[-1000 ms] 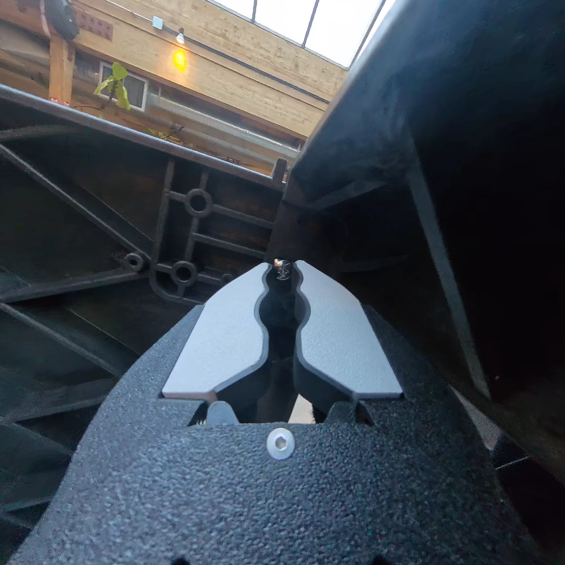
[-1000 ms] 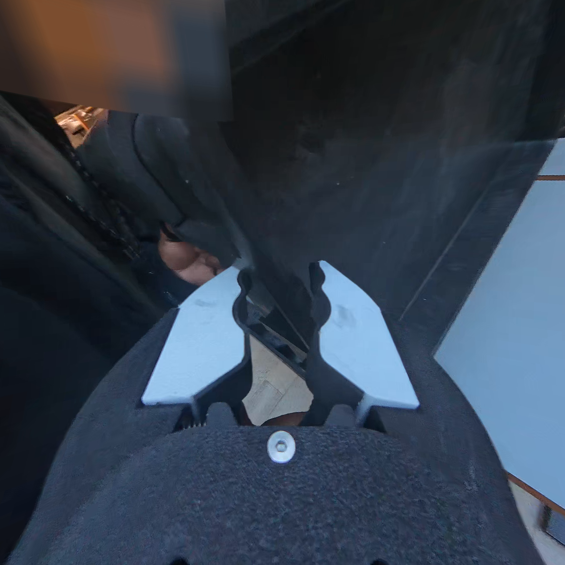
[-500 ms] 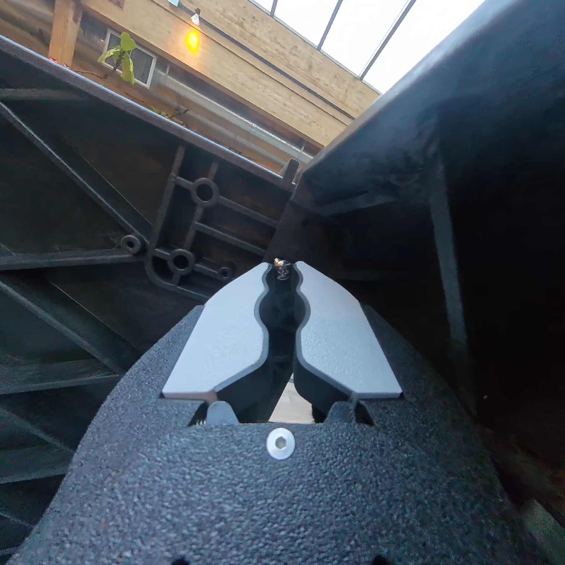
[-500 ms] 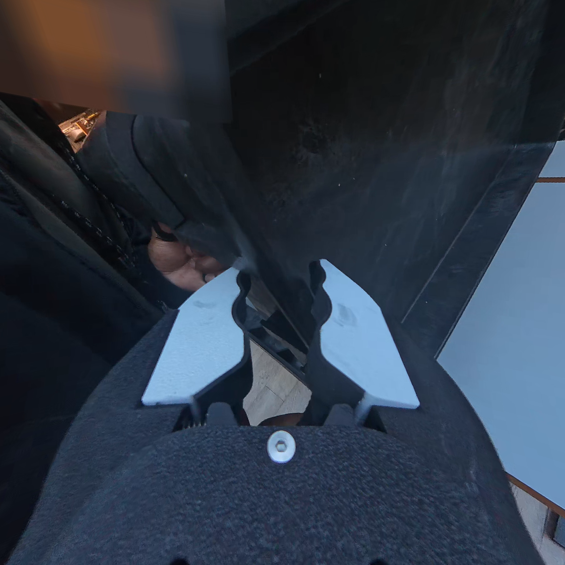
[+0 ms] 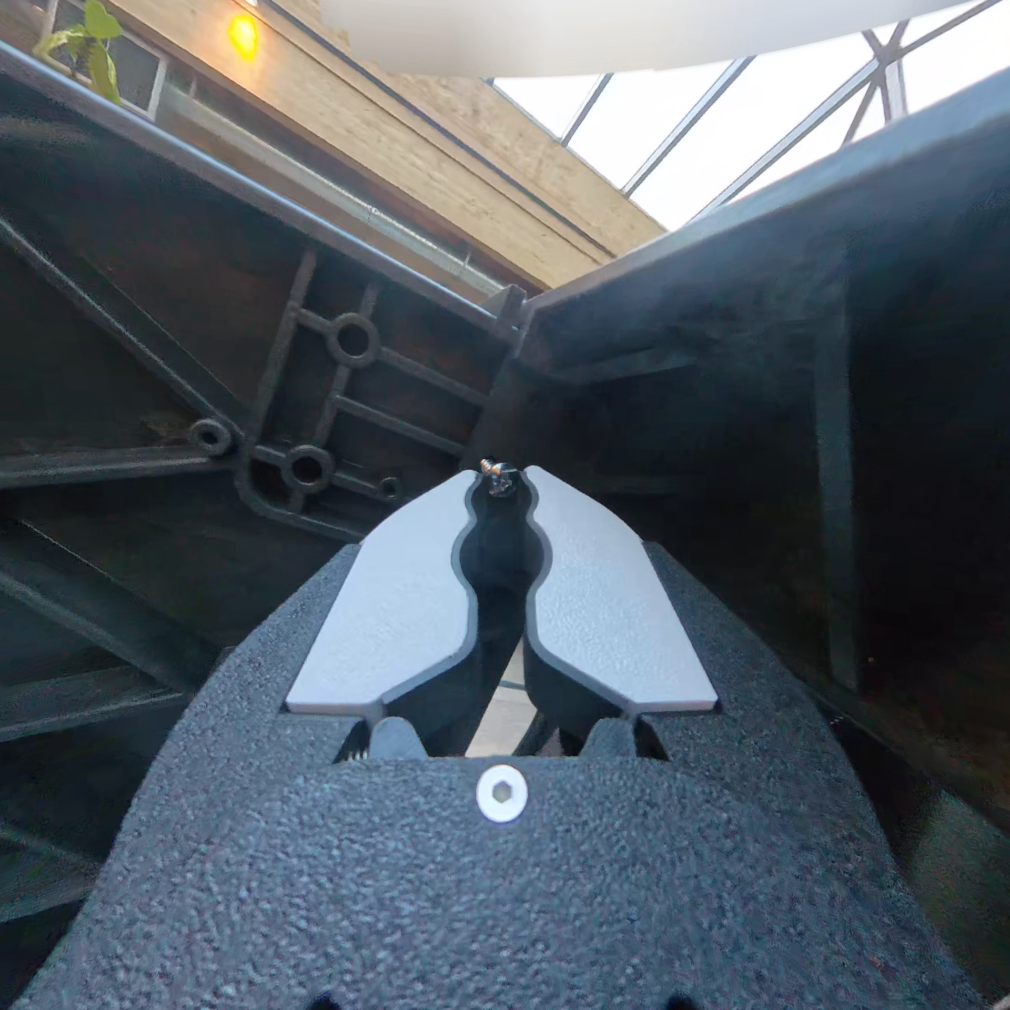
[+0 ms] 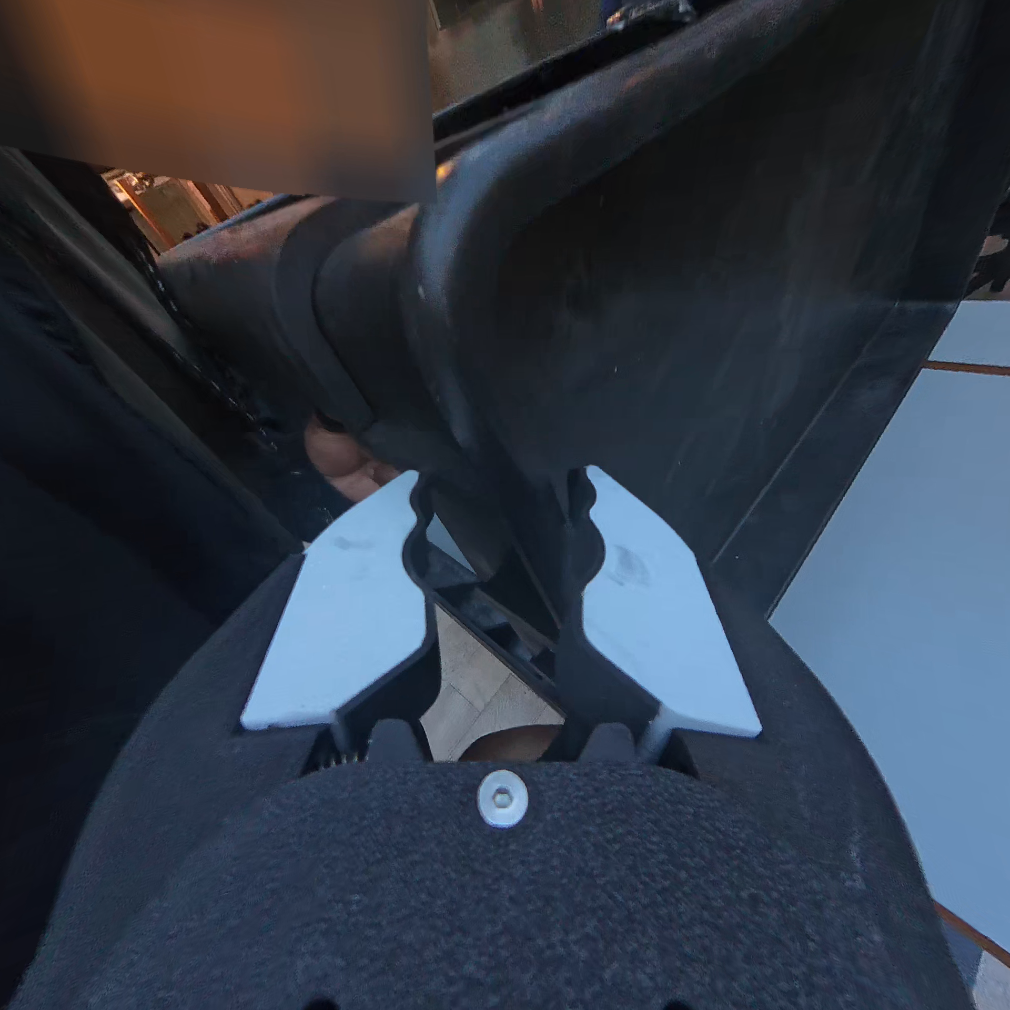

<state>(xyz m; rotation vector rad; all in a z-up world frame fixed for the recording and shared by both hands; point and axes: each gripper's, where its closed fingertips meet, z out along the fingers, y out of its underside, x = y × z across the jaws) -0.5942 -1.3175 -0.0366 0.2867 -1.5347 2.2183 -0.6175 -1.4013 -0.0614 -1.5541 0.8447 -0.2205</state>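
Note:
My left gripper is shut on a small silver screw, which sticks up from the fingertips. It is held close under a ribbed black plastic panel, near the panel's round screw bosses. A second black panel meets the first at a corner on the right. My right gripper is shut on the lower edge of a smooth black plastic panel, which rises up and to the right between the fingers.
A person's hand in a dark sleeve is just left of the right gripper's tips. A pale grey board with an orange edge lies to the right. A wooden wall and a skylight are overhead. The tips of one gripper are about 10 centimetres away from the tips of the other.
The left view has tilted upward, so the ribbed panel sits lower and more skylight shows; the screw stays gripped. In the right view the panel's rounded upper corner has come into sight.

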